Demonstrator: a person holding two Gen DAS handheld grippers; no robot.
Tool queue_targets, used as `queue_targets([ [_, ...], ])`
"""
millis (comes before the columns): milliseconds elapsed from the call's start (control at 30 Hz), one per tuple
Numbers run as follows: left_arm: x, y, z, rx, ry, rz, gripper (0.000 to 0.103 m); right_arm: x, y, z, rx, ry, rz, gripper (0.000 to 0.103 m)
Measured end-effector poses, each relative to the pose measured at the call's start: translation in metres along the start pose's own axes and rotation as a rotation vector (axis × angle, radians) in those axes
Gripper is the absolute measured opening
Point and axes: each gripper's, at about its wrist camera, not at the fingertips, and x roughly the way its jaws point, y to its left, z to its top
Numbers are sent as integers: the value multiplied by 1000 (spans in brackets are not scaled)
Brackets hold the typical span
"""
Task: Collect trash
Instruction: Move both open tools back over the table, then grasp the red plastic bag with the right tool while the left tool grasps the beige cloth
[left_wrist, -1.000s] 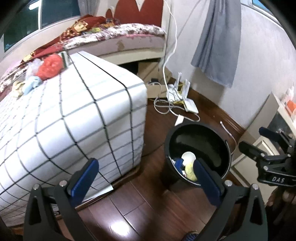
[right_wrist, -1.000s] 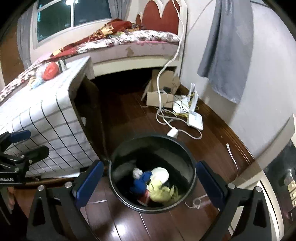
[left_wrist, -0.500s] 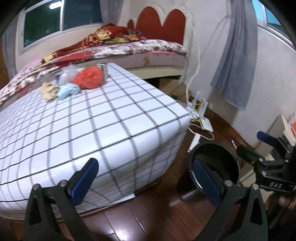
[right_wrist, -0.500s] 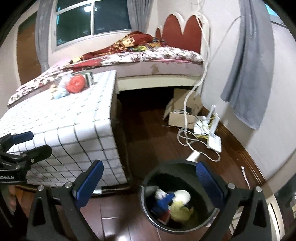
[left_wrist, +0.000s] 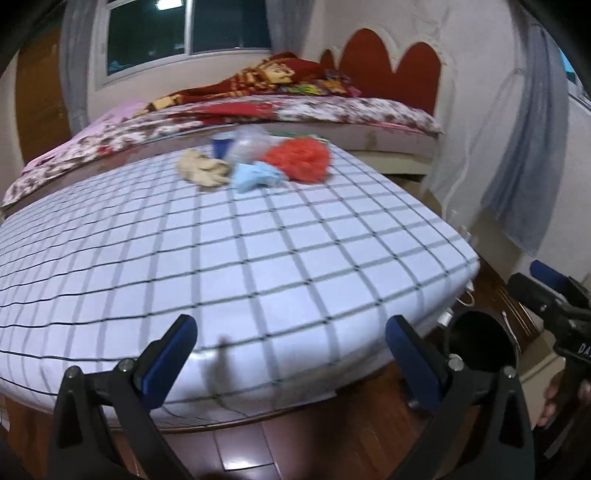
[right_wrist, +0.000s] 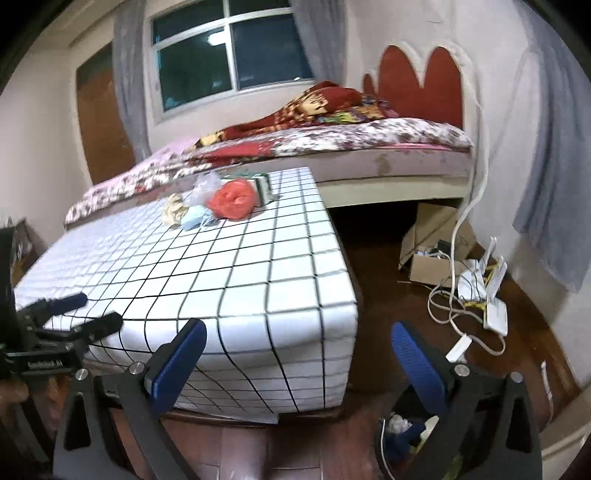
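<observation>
A pile of trash lies at the far end of the checked table: a red crumpled bag, a light blue mask, a beige wad and a clear plastic bag. A black bin stands on the floor right of the table, with trash inside. My left gripper is open and empty at the table's near edge. My right gripper is open and empty above the bin.
A bed stands behind the table. A cardboard box, white cables and a router lie on the wooden floor by the right wall. A grey curtain hangs there.
Both grippers have risen and tilted up from the bin toward the table. The trash pile is now ahead and the bin has slid to the lower right.
</observation>
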Motion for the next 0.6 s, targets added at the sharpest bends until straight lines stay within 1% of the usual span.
queue_targets([
  [133,0,24,13,-28,-18,41,102,13,18,23,-54,13,38,102],
  [300,10,53,39,-73,-26,87,101,30,37,60,-115,0,84,102],
  [367,16,61,46,-78,-18,97,98,43,44,76,-125,0,91,102],
  [433,29,67,56,-83,-16,89,95,57,48,89,-123,3,102,101],
  [467,36,70,61,-83,-13,92,94,70,52,97,-122,11,112,97],
  [500,42,72,65,-83,-9,88,90,81,55,102,-123,18,119,89],
  [533,50,75,70,-89,-8,80,84,93,59,108,-124,30,125,87],
  [600,63,79,79,-99,0,69,82,118,64,117,-121,58,127,84],
])
